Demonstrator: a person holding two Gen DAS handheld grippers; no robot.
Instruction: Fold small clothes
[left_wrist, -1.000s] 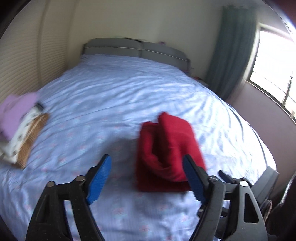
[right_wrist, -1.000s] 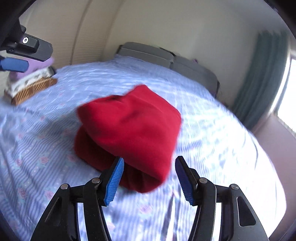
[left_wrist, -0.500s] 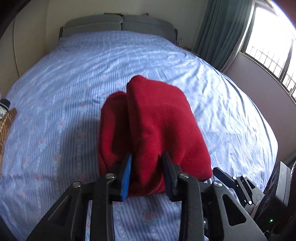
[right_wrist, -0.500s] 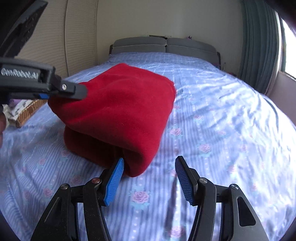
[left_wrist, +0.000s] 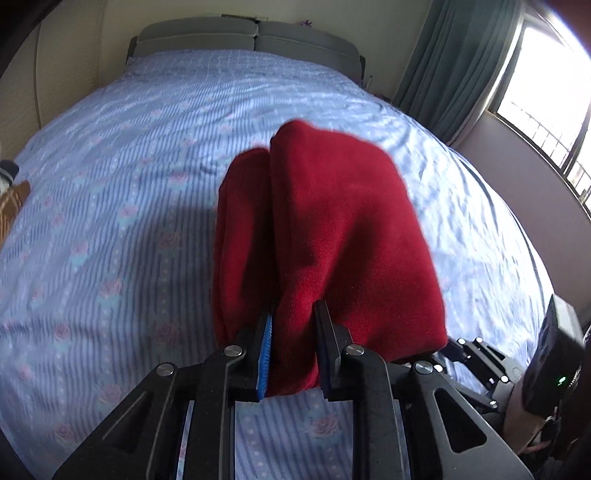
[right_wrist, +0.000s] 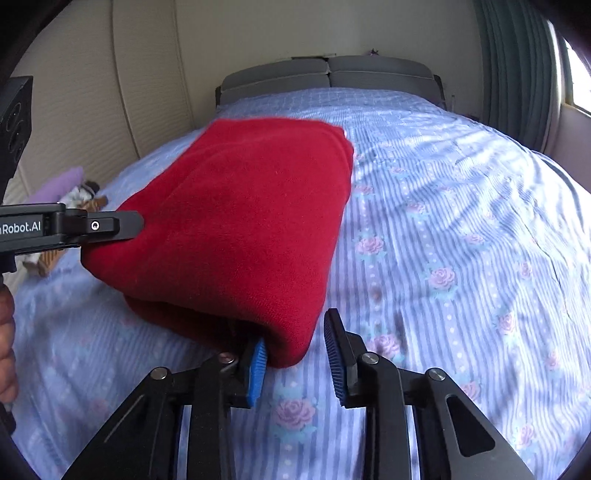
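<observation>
Where the left tool (left_wrist: 291, 347) closes on the near edge of the red fleece garment (left_wrist: 332, 236), the cloth bunches thickly between its blue pads, which suggests a soft, light, springy fabric that compresses readily and will not slip much against the ribbed pads. One garment is present, folded into a plump bundle of several layers; it lies on the bed (left_wrist: 110, 206) directly ahead of both tools, its near edge raised by the left tool's grip. In the right wrist view the right tool (right_wrist: 295, 347) stands with its jaws apart, its left pad touching the garment's near right corner (right_wrist: 288, 354) and its other pad clear of the cloth over the sheet. A sound hold is judged to be at a corner, taking all layers together, since a grip on a single layer would probably let the bundle unfold. Counted: one red garment, two tools, one bed, one basket (right_wrist: 70, 199) with a lilac cloth on it well off to the left of the tools.
</observation>
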